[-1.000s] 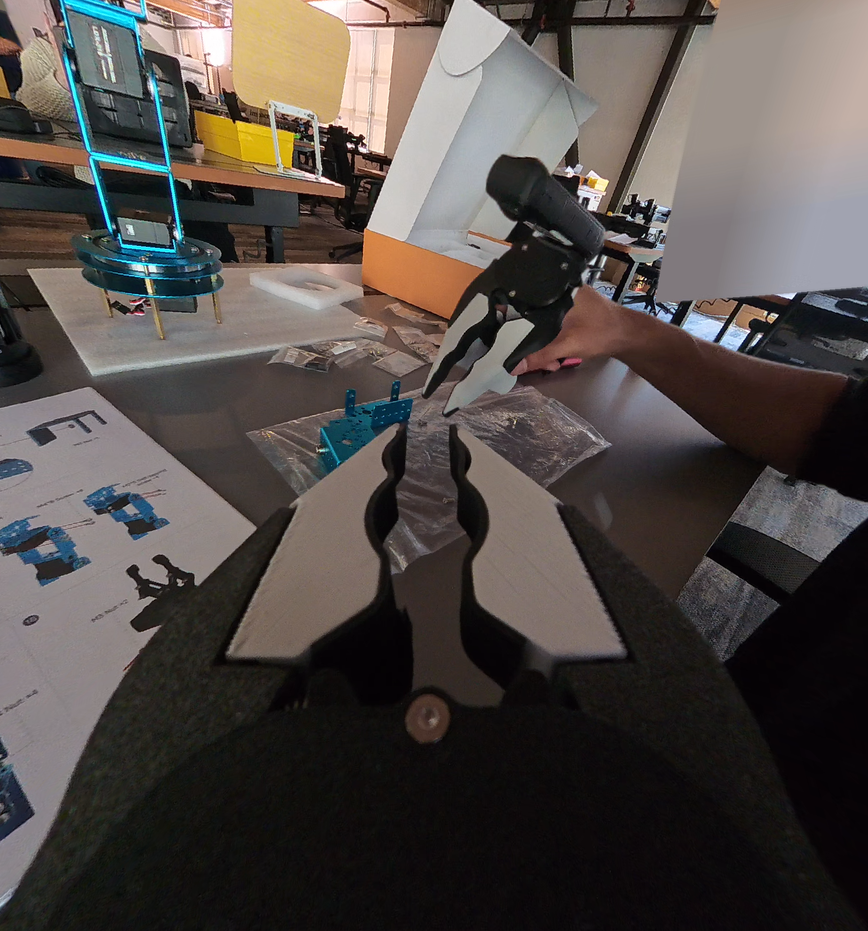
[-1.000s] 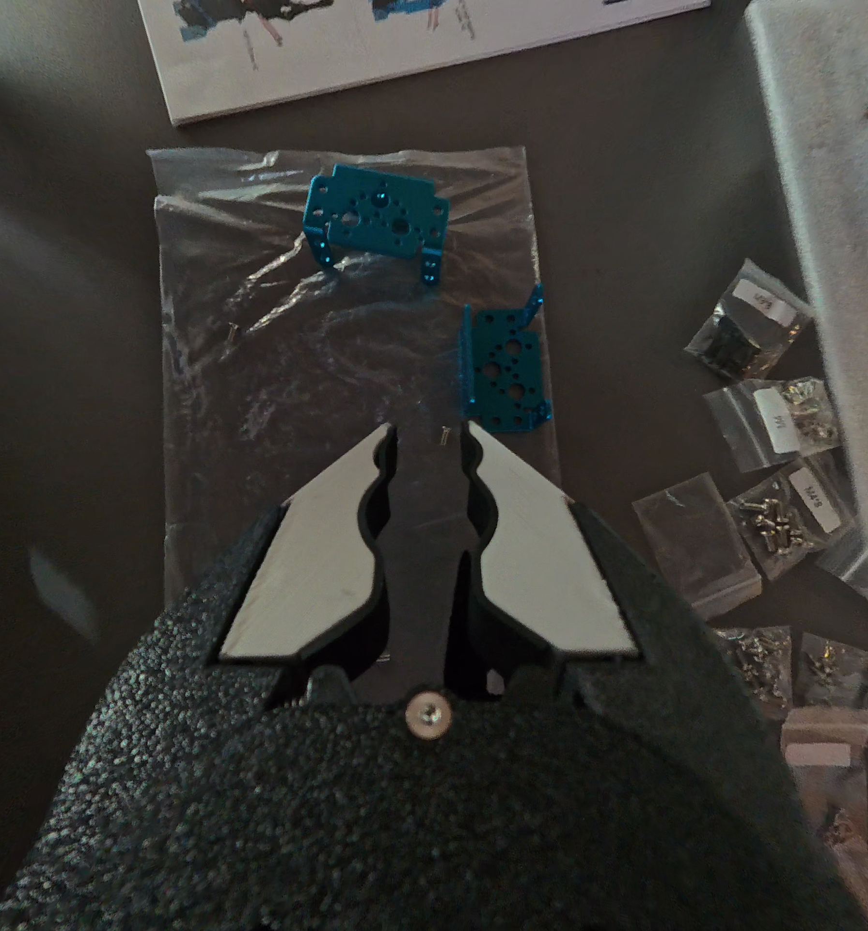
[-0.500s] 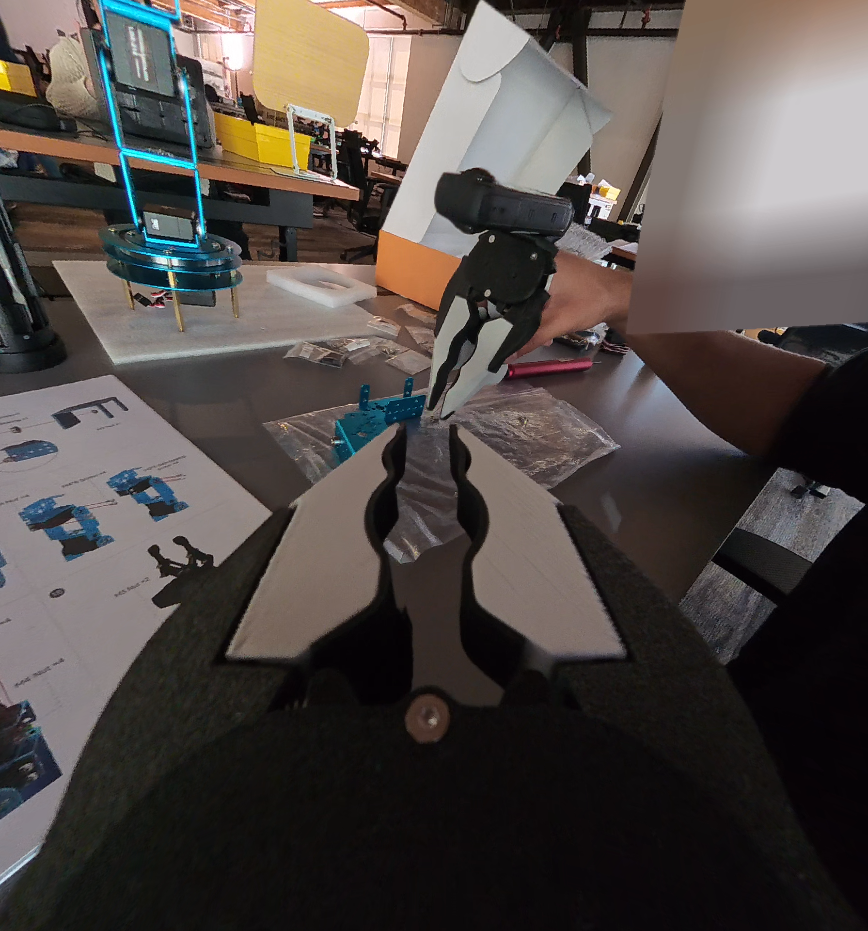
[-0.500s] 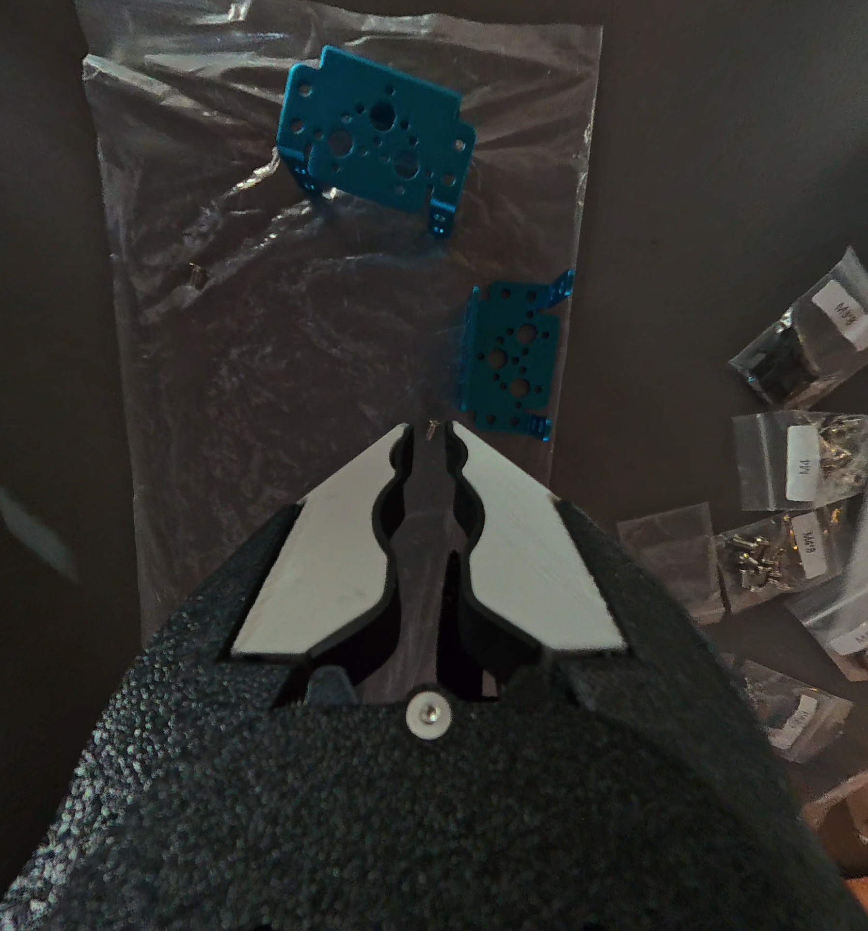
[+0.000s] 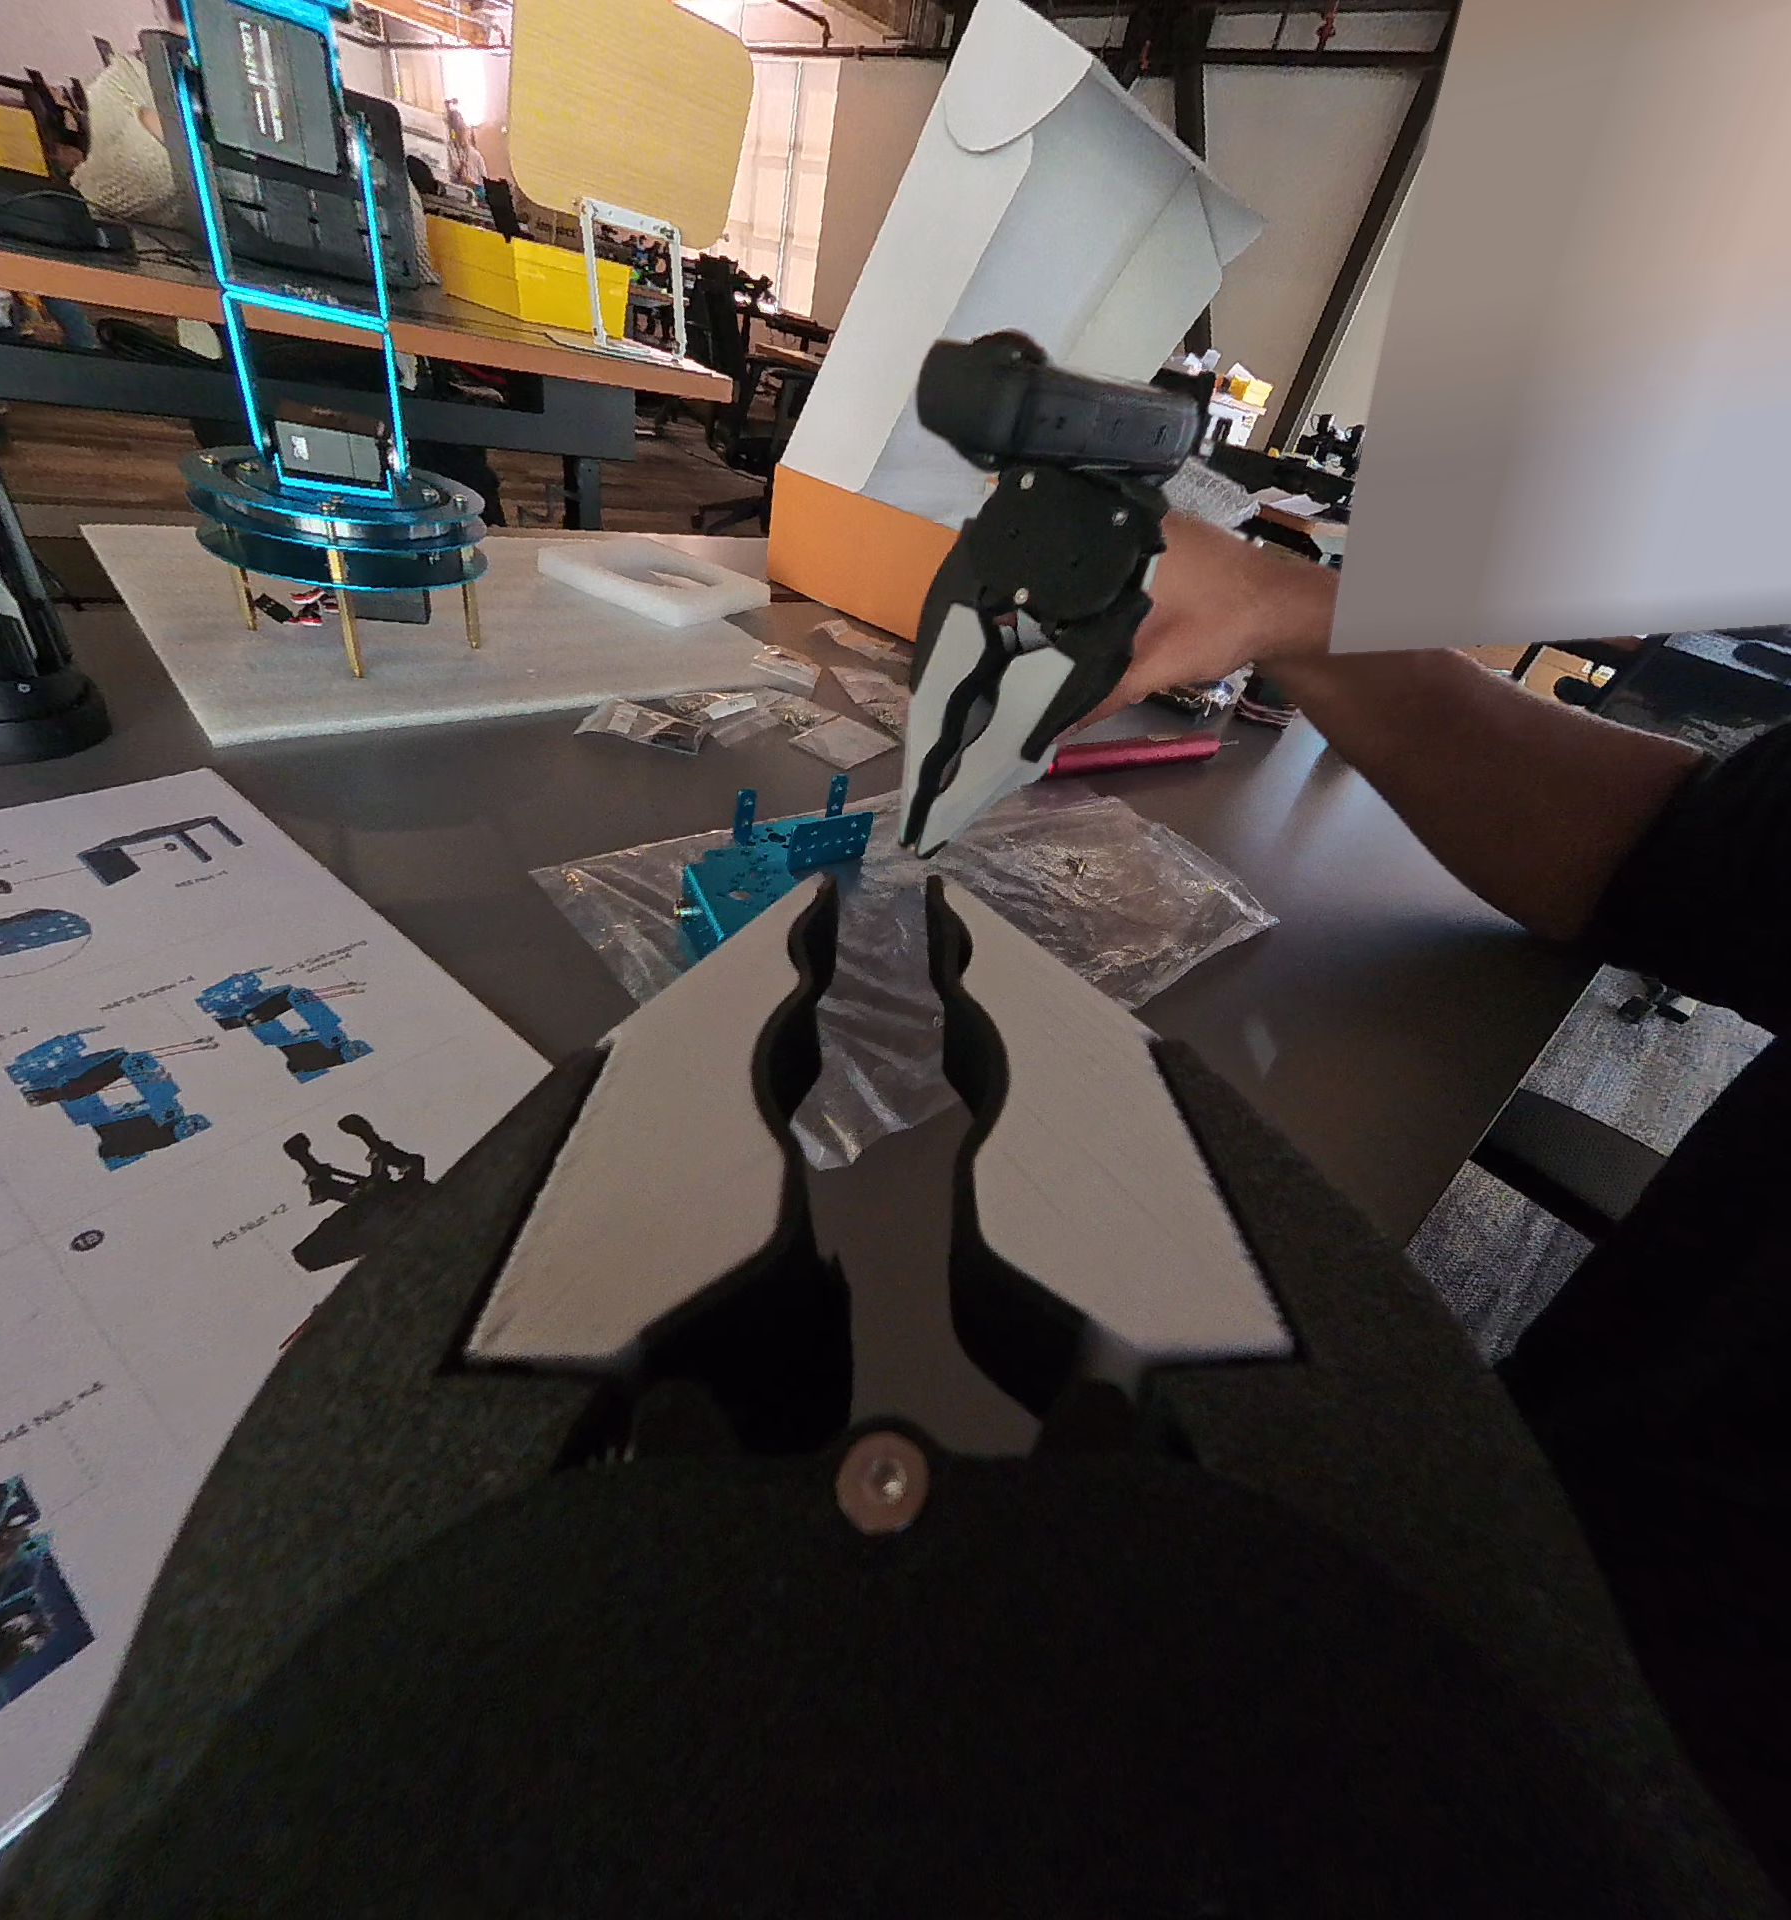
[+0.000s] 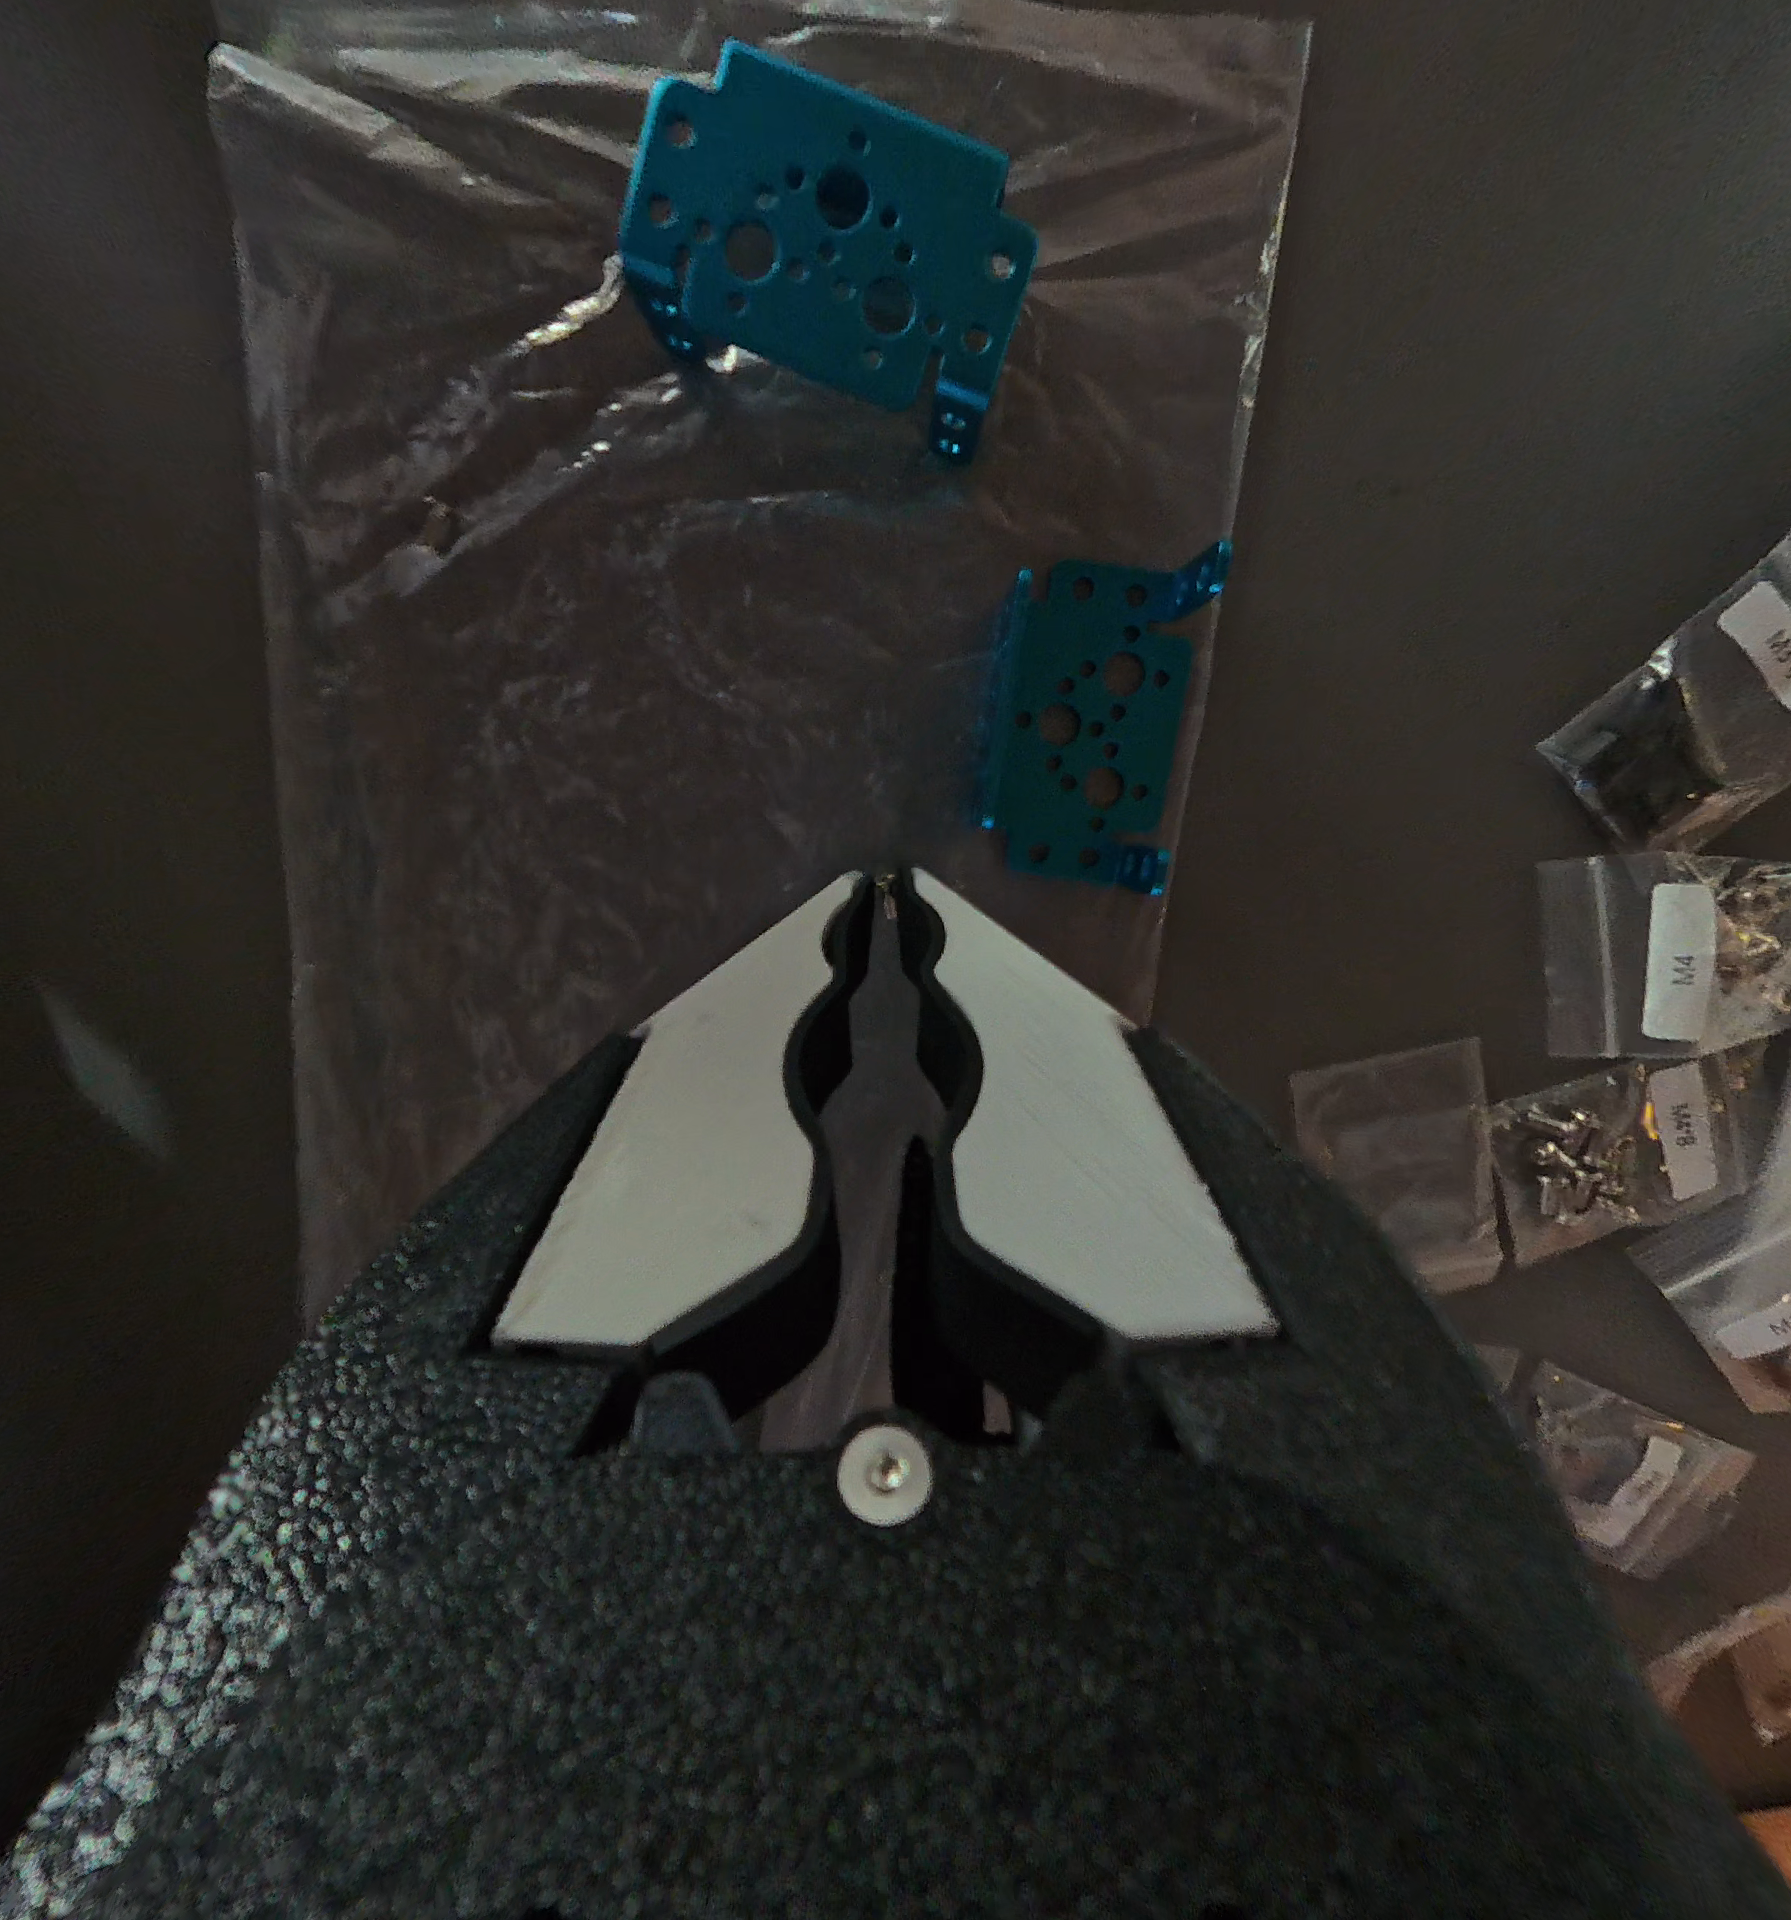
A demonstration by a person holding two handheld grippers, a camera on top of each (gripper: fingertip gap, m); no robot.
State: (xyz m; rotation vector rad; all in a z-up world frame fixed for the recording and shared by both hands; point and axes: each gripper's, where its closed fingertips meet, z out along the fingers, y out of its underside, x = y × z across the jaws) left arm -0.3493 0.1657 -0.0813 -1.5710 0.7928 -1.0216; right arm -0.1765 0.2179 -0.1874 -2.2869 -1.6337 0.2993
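My right gripper (image 6: 886,883) points down at a clear plastic bag (image 6: 558,675) on the dark table. Its fingertips are closed on a small metal screw (image 6: 886,902). Two blue perforated metal brackets lie on the bag: a wide one (image 6: 829,260) farther off and a smaller one (image 6: 1088,727) just right of the tips. The left wrist view shows the right gripper (image 5: 917,844) with its tips down on the bag (image 5: 1078,914), beside the brackets (image 5: 756,883). My left gripper (image 5: 880,883) is open and empty, hovering over the near end of the bag.
A printed instruction sheet (image 5: 143,1039) lies at the left. Several small bags of screws (image 6: 1649,935) lie to the right of the bag. A red tool (image 5: 1130,753), a white foam sheet (image 5: 558,644) with a blue acrylic stand (image 5: 330,520) and an open cardboard box (image 5: 974,364) stand behind. One gripper's finger ends stand about 20 cm off the other's.
My right gripper came down onto the bag and its fingers closed around the small screw. My left gripper stayed open and shifted only slightly.
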